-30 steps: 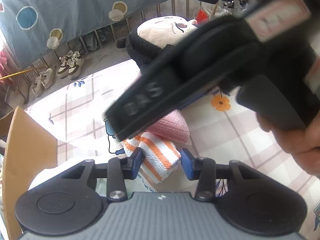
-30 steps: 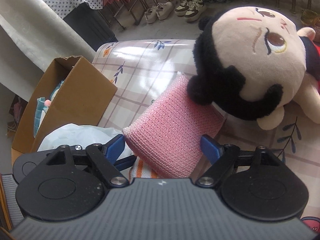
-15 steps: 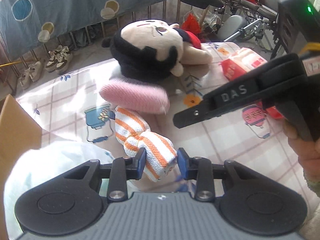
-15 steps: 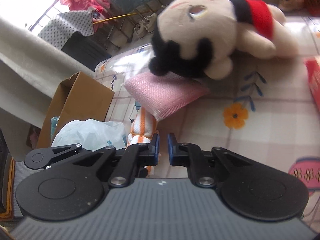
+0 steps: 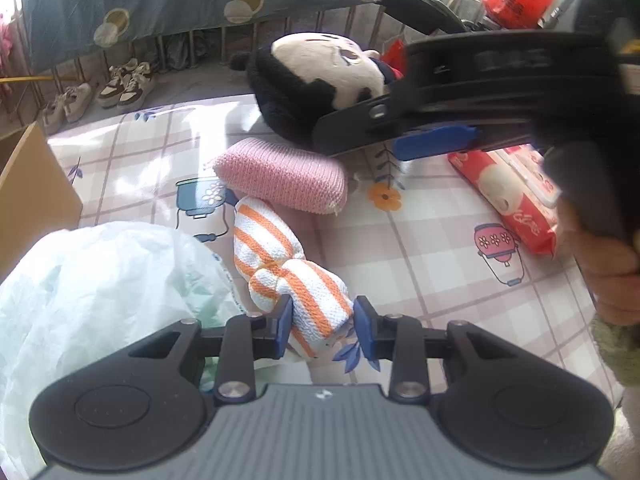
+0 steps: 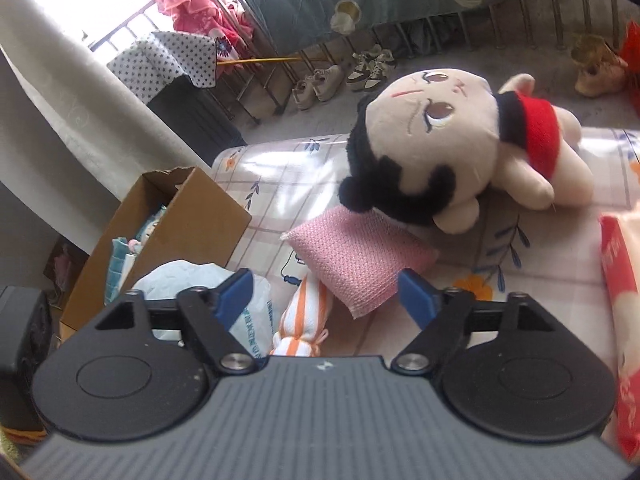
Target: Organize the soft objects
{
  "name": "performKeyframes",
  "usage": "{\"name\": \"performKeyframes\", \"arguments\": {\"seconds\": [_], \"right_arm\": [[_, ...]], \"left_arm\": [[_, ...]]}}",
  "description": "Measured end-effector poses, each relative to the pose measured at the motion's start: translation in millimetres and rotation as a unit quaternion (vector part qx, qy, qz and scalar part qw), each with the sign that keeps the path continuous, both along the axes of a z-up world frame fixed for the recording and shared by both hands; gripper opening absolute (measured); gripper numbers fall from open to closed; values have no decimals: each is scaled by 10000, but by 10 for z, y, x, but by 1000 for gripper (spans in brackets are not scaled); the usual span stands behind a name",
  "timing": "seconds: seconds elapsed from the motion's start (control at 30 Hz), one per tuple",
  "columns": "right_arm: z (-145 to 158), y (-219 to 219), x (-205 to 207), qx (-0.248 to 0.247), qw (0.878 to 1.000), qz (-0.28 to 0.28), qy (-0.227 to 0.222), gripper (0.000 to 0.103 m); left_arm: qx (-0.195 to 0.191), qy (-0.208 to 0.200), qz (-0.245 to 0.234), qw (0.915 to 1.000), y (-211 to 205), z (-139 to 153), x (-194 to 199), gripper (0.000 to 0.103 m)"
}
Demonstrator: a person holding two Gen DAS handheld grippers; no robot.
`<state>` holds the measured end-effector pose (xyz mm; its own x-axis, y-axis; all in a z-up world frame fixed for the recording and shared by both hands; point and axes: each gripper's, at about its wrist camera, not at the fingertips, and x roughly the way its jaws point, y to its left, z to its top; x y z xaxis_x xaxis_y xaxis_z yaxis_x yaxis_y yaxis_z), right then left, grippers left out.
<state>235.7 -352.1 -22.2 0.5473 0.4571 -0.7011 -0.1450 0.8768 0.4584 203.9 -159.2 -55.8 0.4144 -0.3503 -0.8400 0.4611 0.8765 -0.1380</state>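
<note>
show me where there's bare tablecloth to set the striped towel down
Bare cloth lies between the striped towel and the red tissue pack, and beyond the pink sponge toward the cardboard box. Crowded around the plush doll and plastic bag.

In the left wrist view, the black right gripper (image 5: 436, 146), motion-blurred so its raised lettering cannot be read, hides the body of the cream plush doll with black hair (image 5: 316, 68). The hand (image 5: 612, 272) holding it runs off the right edge. The red plastic tissue pack (image 6: 624, 320) is cut by the right edge of the right wrist view, its print illegible. The brown cardboard box (image 6: 160, 236) shows only part of its contents, too small to identify. The orange-and-white striped towel roll (image 6: 304, 320) disappears behind the gripper body.
</note>
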Motion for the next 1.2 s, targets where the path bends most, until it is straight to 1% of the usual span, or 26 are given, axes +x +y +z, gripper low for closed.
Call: {"name": "performKeyframes", "arguments": {"seconds": [0.13,0.27,0.43,0.6,0.73,0.97,1.07,1.13,1.2], "right_arm": [[-241,96,269,-122,9994,-42,324,83],[-378,199,408,-220,9990,40,381,83],[-502,287,558,-283,9984,130,466,86],[-564,296,631,-243,9986,108,448,90],[-544,298,624,-377,9987,65,339,90],[-611,463,724,-617,9965,140,540,90],[-681,557,762,-729,9943,139,766,90],[-715,535,781,-627,9939,14,907,89],[-704,515,783,-577,9937,-49,959,82]], "left_arm": [[-136,25,50,9999,71,-3,19,34],[-196,28,40,9998,85,-16,20,34],[-228,11,31,9997,77,-45,18,34],[-224,28,46,9997,65,-84,17,34],[-217,17,46,9998,67,-81,6,34],[-236,-12,72,9997,76,-94,-22,34],[-279,-2,90,9996,91,-98,-13,34],[-311,14,96,9995,104,-97,-3,34],[-317,9,84,9995,110,-96,-3,34]]}}
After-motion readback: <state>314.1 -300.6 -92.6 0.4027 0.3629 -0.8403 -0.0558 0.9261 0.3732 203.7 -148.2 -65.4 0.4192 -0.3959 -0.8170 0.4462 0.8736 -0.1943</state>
